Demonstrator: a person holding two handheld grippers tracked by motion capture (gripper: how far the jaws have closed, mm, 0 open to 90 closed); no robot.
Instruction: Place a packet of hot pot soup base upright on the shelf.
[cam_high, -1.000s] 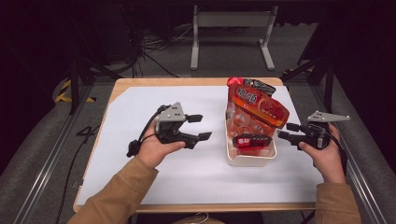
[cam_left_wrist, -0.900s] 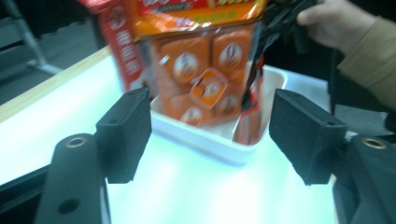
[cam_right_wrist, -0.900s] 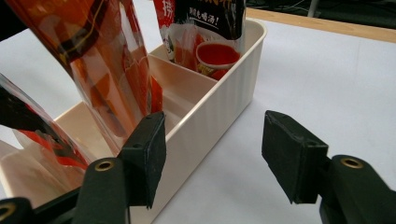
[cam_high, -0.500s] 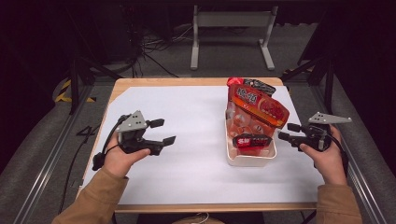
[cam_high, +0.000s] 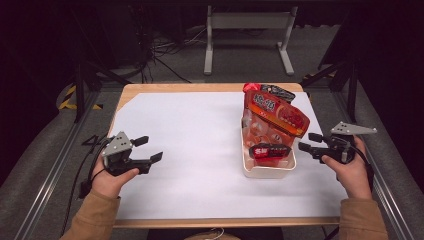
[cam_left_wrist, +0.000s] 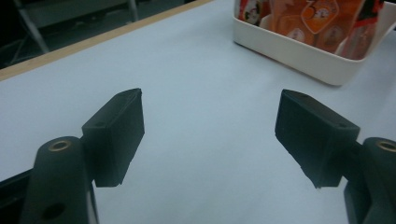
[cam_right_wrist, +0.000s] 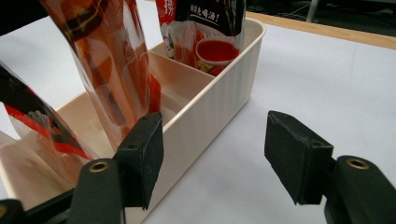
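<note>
High view: cream bin (cam_high: 267, 170) of red snack packets (cam_high: 275, 112) at right centre of the white table (cam_high: 190, 125). Left gripper (cam_high: 148, 149) at lower left, jaws spread, empty. Right gripper (cam_high: 310, 142) at right edge, just beside the bin, jaws apart, grasping nothing.

hand-held gripper (cam_left_wrist: 210, 135): two black jaws spread wide apart, nothing between them | tabletop (cam_left_wrist: 196, 84): white sheet under the jaws, wooden edge running along upper left | tub (cam_left_wrist: 308, 51): cream, upper right, well beyond the jaws, holding orange and red packets (cam_left_wrist: 322, 21) | background: dark floor past the edge
</note>
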